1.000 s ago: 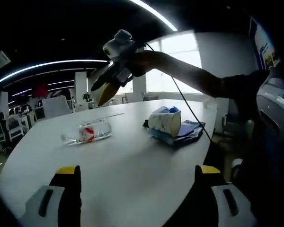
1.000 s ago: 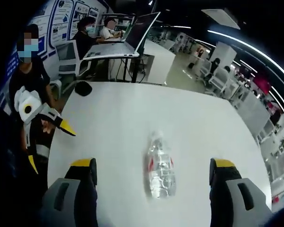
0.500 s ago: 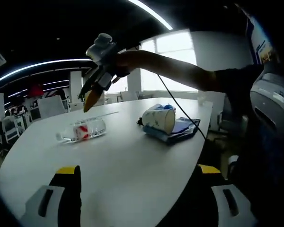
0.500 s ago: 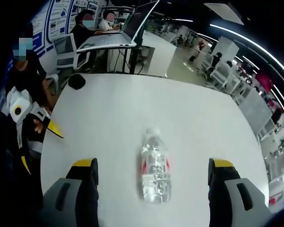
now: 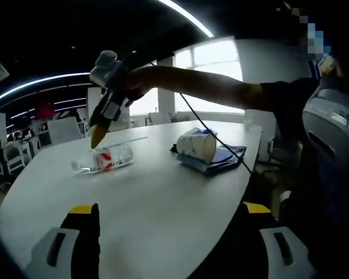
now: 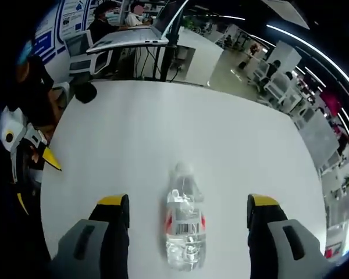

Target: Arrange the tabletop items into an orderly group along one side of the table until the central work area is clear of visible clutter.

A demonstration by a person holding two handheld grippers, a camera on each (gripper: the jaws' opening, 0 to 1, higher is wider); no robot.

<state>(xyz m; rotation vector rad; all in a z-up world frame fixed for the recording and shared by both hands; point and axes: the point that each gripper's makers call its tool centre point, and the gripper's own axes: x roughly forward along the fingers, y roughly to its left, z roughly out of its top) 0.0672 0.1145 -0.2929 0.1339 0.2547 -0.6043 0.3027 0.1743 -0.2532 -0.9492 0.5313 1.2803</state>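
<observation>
A clear plastic bottle (image 6: 184, 229) with a red and white label lay on its side on the white table (image 6: 180, 133), its cap end pointing away from the right gripper (image 6: 185, 204). In the right gripper view it sat between that gripper's two yellow-tipped jaws, which stood wide apart on either side of it and touched nothing. In the left gripper view the same bottle (image 5: 106, 158) lay towards the far left part of the table (image 5: 163, 203), with the right gripper (image 5: 99, 136) hanging just above it on the end of the person's outstretched arm (image 5: 203, 87), its yellow tips pointing down at the bottle.

Further right in the left gripper view, a paper cup (image 5: 196, 145) lay tipped on its side on top of a blue cloth or folder (image 5: 221, 158) near the table's right edge, well apart from the bottle. A thin dark cable (image 5: 215, 136) ran from the right gripper down past the cup.

The left gripper (image 5: 166, 212) hung low over the near edge of the table, its jaws spread wide and holding nothing. It also appeared at the left edge of the right gripper view (image 6: 38, 174), beside the person's dark sleeve.

A small dark round thing (image 6: 85, 92) sat at the far left corner of the table. Beyond the table stood desks with a laptop (image 6: 145, 29) and seated people.
</observation>
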